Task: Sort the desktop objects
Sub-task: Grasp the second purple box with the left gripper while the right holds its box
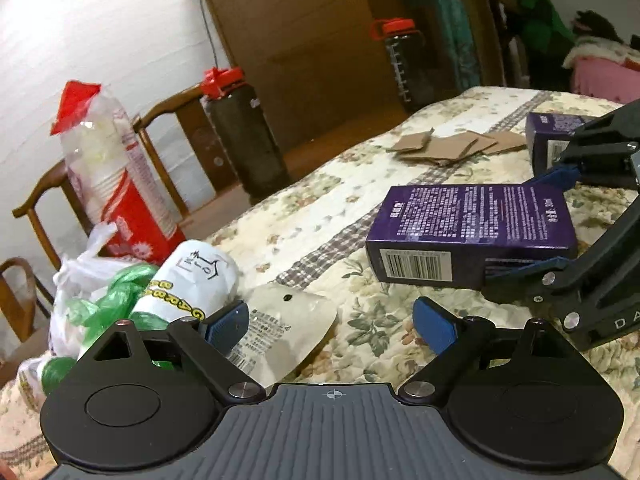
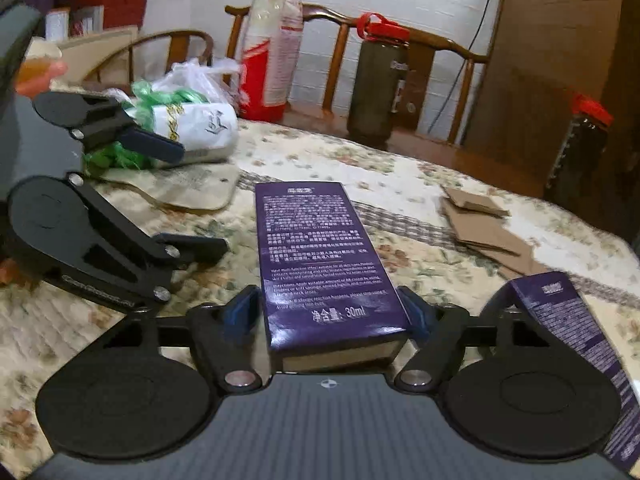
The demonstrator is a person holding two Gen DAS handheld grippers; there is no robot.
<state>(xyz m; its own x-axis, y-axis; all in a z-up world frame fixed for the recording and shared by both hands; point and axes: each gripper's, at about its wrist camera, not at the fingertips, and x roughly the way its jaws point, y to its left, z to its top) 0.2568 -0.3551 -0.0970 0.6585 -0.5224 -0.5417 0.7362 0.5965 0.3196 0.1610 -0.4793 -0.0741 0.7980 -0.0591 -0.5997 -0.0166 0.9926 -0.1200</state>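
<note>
A purple box lies lengthwise between my right gripper's blue pads; the right gripper is shut on its near end. The same box shows in the left wrist view, held just above the floral cloth by the right gripper. A second purple box lies at the right, also in the left wrist view. My left gripper is open and empty above a clear pouch. It also shows in the right wrist view.
A white roll, plastic bags and a red-and-clear cup sleeve crowd the table's left edge. Two dark bottles with red caps stand behind. Cardboard pieces lie far right. Wooden chairs sit beyond.
</note>
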